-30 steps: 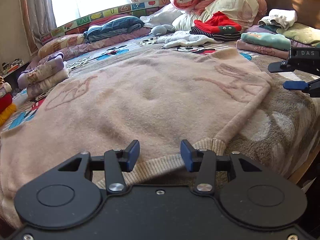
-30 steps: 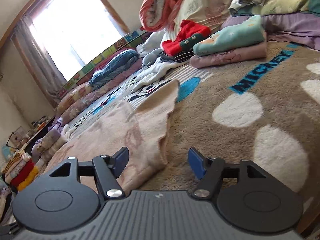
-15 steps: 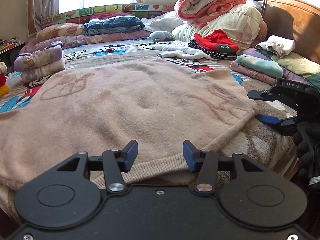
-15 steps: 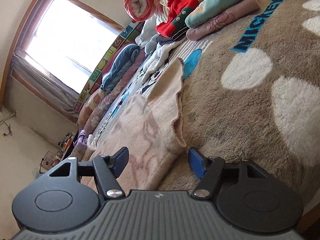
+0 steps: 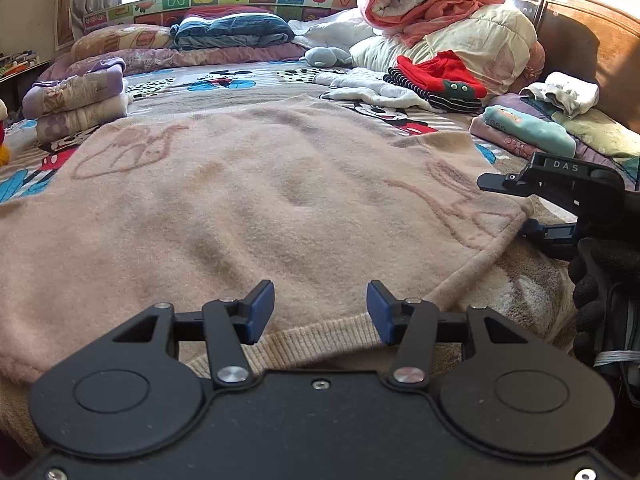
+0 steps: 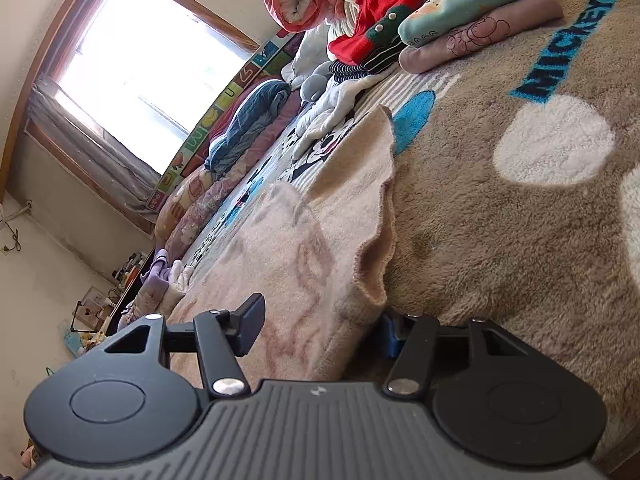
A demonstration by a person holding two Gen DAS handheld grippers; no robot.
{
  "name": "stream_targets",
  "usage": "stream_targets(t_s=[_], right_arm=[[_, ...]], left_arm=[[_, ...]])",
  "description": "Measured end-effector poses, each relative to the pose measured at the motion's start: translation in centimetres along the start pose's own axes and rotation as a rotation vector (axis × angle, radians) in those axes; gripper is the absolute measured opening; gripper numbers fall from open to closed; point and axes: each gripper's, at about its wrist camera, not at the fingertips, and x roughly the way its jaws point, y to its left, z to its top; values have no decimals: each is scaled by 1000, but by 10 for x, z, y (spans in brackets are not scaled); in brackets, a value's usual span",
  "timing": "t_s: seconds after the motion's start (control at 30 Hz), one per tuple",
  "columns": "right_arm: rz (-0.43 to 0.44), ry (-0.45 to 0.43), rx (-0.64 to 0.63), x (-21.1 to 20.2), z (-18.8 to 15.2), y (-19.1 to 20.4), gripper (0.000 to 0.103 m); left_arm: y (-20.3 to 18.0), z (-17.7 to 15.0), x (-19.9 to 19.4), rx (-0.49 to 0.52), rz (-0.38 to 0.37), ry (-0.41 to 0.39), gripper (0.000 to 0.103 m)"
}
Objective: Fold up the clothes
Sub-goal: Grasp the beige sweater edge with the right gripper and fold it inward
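The pink fleece sweater lies spread flat on the bed, ribbed hem just under the left tool and a side edge running between the right tool's fingers. That looks like setting up a grip for a fold: the right tool would need to pinch that edge, the left the hem. Both tools stand apart, gripping nothing. The left is level and low; the right is rolled sideways, in a black-gloved hand.

A blanket-covered bed carries a spread pink sweater and folded clothes.
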Motion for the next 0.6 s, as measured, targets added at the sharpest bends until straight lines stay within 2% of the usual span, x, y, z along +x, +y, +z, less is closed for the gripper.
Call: stream_targets(t_s=[0.03, 0.13, 0.23, 0.3, 0.6], right_arm=[[-3, -2, 0, 1, 1, -1, 50], [-4, 0, -15, 4, 5, 1, 49], [-14, 3, -63, 5, 3, 5, 49], [-14, 7, -77, 3, 2, 5, 49], [14, 4, -90, -2, 0, 2, 49]], left_arm=[[0, 2, 3, -1, -6, 6, 51], [-4, 11, 14, 13, -20, 31, 52], [-7, 27, 28, 16, -24, 52, 56], [-8, 41, 39, 12, -24, 67, 60], [-14, 117, 106, -46, -25, 155, 61]])
